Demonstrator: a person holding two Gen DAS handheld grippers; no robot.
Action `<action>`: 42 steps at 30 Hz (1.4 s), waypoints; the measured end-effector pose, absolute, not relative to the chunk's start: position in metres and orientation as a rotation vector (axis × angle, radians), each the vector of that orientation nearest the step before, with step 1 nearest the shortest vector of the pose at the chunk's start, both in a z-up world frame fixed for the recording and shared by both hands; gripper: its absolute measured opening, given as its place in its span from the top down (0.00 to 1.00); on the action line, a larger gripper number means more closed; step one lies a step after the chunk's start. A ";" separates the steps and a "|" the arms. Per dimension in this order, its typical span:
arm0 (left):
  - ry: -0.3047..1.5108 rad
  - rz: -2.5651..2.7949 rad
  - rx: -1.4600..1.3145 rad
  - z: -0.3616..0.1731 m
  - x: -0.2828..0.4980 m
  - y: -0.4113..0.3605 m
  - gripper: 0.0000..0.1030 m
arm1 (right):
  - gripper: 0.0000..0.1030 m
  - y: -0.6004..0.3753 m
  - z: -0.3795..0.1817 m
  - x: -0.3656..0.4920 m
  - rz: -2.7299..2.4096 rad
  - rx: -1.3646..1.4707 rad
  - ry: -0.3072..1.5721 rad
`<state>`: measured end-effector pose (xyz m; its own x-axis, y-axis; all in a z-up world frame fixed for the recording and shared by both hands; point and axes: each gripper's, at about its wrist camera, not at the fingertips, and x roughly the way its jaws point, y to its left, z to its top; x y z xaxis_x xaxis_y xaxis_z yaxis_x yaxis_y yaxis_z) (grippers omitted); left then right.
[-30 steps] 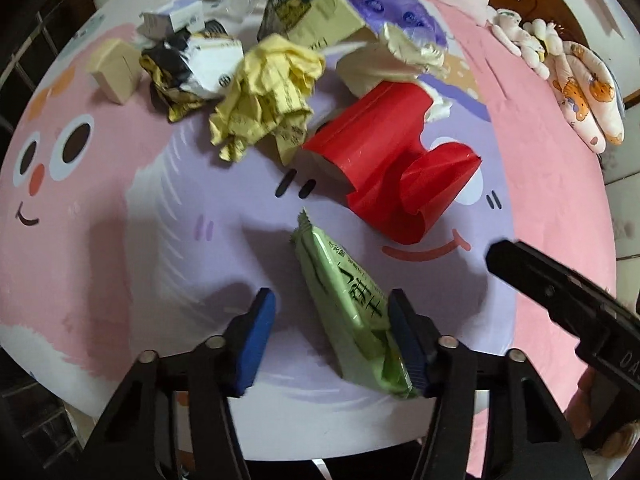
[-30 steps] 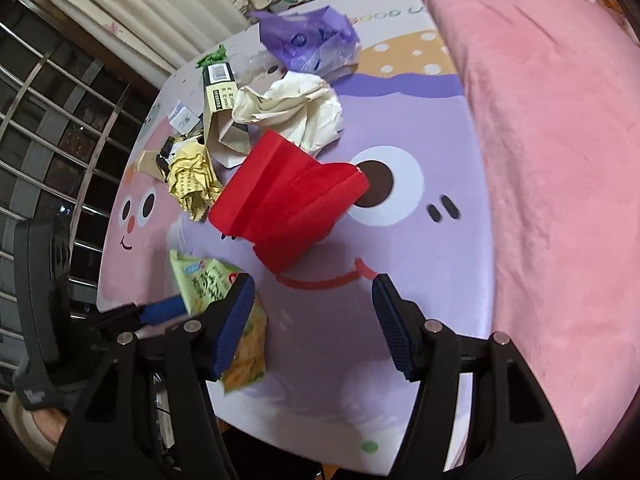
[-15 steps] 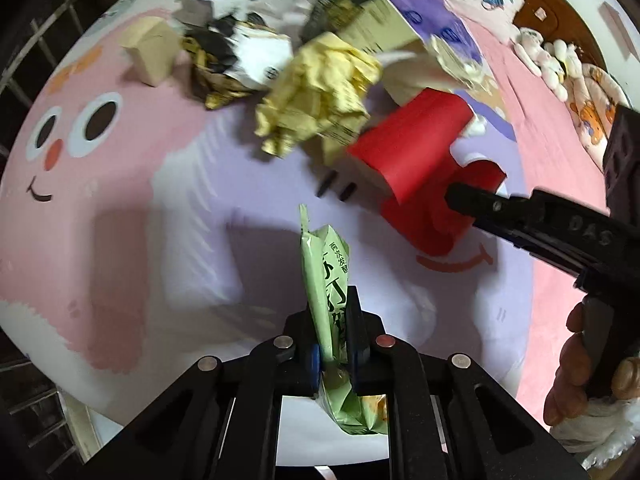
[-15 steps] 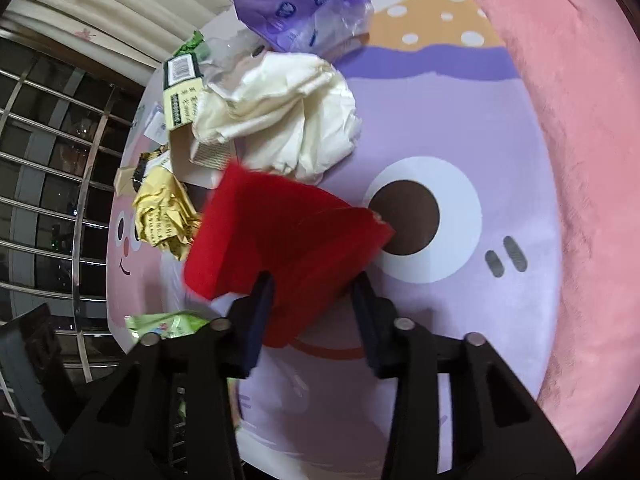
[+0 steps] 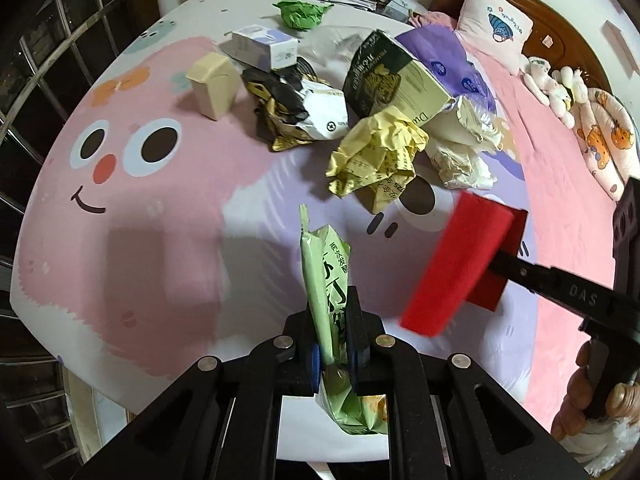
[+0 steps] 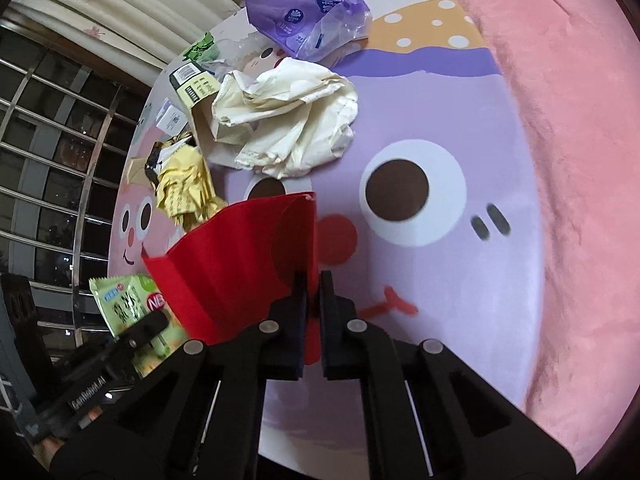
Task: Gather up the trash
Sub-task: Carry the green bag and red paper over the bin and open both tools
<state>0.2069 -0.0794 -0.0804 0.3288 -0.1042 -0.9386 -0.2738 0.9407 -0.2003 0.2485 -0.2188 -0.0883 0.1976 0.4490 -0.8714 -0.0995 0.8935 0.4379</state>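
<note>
A green snack wrapper stands upright, lifted off the cartoon bedspread, with my left gripper shut on its lower part. The wrapper and the left gripper also show at the lower left of the right wrist view. A folded red paper hangs raised above the spread. My right gripper has its jaws closing tight on the paper's right edge, with the pads pressing it. In the left wrist view the red paper is at the right, held by the right gripper.
Behind lies a litter pile: crumpled yellow paper, white crumpled paper, a purple plastic bag, a dark printed carton, small boxes and a green wad. Window bars run along the left; pillows sit far right.
The left gripper shut on the green wrapper and lifted it upright. The right gripper moved in, closed on the red paper's edge and raised it off the spread.
</note>
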 end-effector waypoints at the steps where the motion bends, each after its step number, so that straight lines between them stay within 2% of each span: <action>1: 1.234 0.109 -0.352 -0.078 0.204 -0.073 0.90 | 0.97 -0.219 -0.086 0.244 0.387 0.311 1.317; 10: 1.191 0.023 -0.339 -0.051 0.145 -0.036 0.90 | 0.97 -0.213 -0.061 0.188 0.359 0.281 1.277; 23: 1.120 -0.185 -0.157 -0.017 0.064 0.033 0.90 | 0.97 -0.150 -0.043 0.069 0.205 0.370 1.194; 32: 1.119 -0.318 -0.118 -0.030 -0.002 0.077 0.90 | 0.97 -0.110 -0.061 -0.032 0.091 0.413 1.183; 42: 1.163 -0.392 -0.090 -0.064 -0.048 0.067 0.90 | 0.97 -0.106 -0.110 -0.096 -0.012 0.432 1.287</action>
<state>-0.0485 0.0672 -0.0642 0.3370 -0.3461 -0.8756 0.2543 0.9289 -0.2693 -0.0963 -0.1056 -0.1101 0.2913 0.2295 -0.9287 0.2465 0.9200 0.3046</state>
